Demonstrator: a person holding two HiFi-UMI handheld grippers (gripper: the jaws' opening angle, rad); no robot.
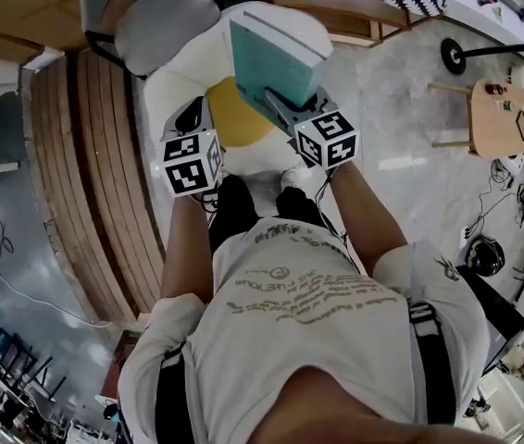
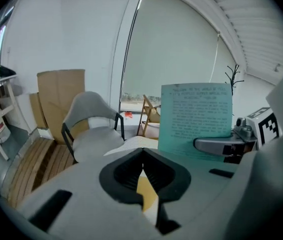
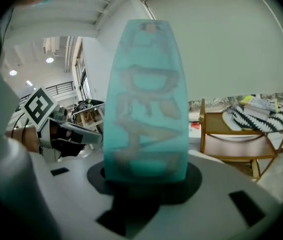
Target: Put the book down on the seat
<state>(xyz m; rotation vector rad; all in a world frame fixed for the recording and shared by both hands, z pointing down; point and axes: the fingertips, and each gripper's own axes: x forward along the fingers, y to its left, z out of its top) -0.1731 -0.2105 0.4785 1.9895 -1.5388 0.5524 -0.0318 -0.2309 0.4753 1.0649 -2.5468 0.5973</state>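
Book (image 1: 276, 58) up in the air in the head view: the right gripper (image 1: 279, 98) is clamping the teal cover by its lower edge and holding it upright over the white seat (image 1: 174, 77), above the far edge of the yellow cushion (image 1: 230, 118). The book is sitting well off the left edge of the small wooden tabletop (image 1: 498, 123). The left gripper (image 1: 188, 114) is hanging just beside it, over the cushion's left edge and apart from the book. A grey chair (image 1: 155, 26) is standing beyond the seat. In the left gripper view, the left gripper (image 2: 142, 156) is showing its black jaws pressed together at the tips with nothing between them, only a sliver of yellow cushion (image 2: 147, 194) peeking through below. Off to the right, the book (image 2: 196, 116) is facing the camera with its printed back cover, the right gripper (image 2: 221, 145) biting its bottom edge. In the right gripper view, the right gripper (image 3: 146, 176) is closing both jaws on the book (image 3: 146, 99), which is filling the middle, blurred. The left gripper (image 3: 56, 129) is hovering at the left.
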